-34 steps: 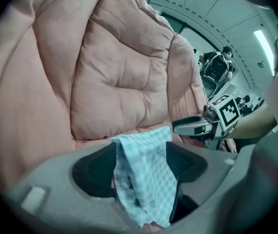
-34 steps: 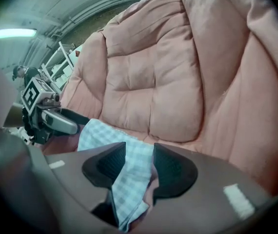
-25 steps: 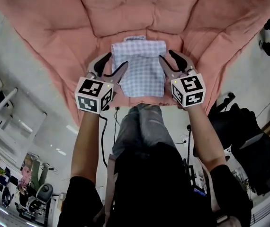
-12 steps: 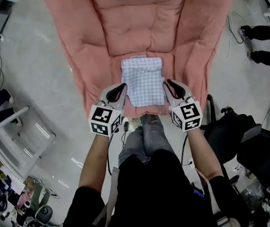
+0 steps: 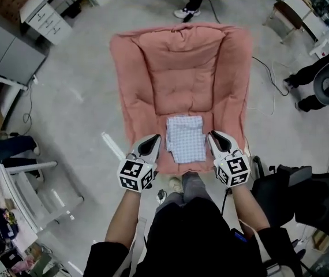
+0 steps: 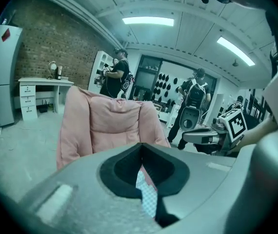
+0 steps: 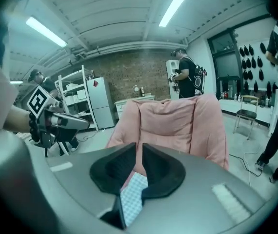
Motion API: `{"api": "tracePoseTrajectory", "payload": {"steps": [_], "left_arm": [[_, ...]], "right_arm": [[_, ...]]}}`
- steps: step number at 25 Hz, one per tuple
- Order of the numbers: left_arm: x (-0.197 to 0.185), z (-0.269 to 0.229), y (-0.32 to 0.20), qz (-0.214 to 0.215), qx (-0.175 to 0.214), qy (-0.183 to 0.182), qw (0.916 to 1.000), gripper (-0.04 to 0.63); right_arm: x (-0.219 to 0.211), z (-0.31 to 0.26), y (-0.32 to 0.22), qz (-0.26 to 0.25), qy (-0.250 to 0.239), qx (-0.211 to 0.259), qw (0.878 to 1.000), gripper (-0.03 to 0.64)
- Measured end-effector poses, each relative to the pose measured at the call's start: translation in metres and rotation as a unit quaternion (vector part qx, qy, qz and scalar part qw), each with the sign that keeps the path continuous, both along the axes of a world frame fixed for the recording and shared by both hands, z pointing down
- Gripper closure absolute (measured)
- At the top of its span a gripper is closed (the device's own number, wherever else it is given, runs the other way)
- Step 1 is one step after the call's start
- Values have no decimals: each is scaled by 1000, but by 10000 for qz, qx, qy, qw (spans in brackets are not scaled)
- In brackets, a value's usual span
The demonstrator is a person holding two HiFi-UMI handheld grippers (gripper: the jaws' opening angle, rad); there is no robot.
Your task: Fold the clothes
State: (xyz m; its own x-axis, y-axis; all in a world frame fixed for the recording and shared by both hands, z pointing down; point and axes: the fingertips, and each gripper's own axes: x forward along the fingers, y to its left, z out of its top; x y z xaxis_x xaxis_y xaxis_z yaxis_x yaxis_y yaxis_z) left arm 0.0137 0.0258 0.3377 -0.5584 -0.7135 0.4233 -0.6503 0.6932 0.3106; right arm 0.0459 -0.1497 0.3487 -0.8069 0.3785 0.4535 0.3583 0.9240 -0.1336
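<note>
A folded blue-and-white checked cloth (image 5: 186, 138) lies flat on the seat of a pink padded chair (image 5: 182, 74). My left gripper (image 5: 154, 138) hangs just left of the cloth, lifted off it, jaws shut and empty. My right gripper (image 5: 213, 136) hangs just right of it, also empty. Its jaws have just been closing and still show a narrow slit. In the left gripper view the cloth (image 6: 148, 199) shows below the closed jaws. The right gripper view shows the cloth (image 7: 131, 199) the same way, under the slit, with nothing between the jaws.
The chair stands on a grey floor. A white desk with drawers (image 5: 49, 16) is at the far left. A person's feet (image 5: 190, 4) are behind the chair. A black seat (image 5: 280, 183) is close at the right, and cables run over the floor.
Both grippers have risen and drawn back from the cloth's sides. Their jaws, open a second ago, have closed. The head view has pulled far up, so the whole chair shows.
</note>
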Motion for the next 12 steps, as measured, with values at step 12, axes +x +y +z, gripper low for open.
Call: {"api": "tracePoseTrajectory", "payload": {"steps": [12], "left_arm": [[49, -122, 15, 37, 376, -837, 9958, 588]], "right_arm": [[36, -124, 28, -23, -1065, -67, 9943, 612]]}}
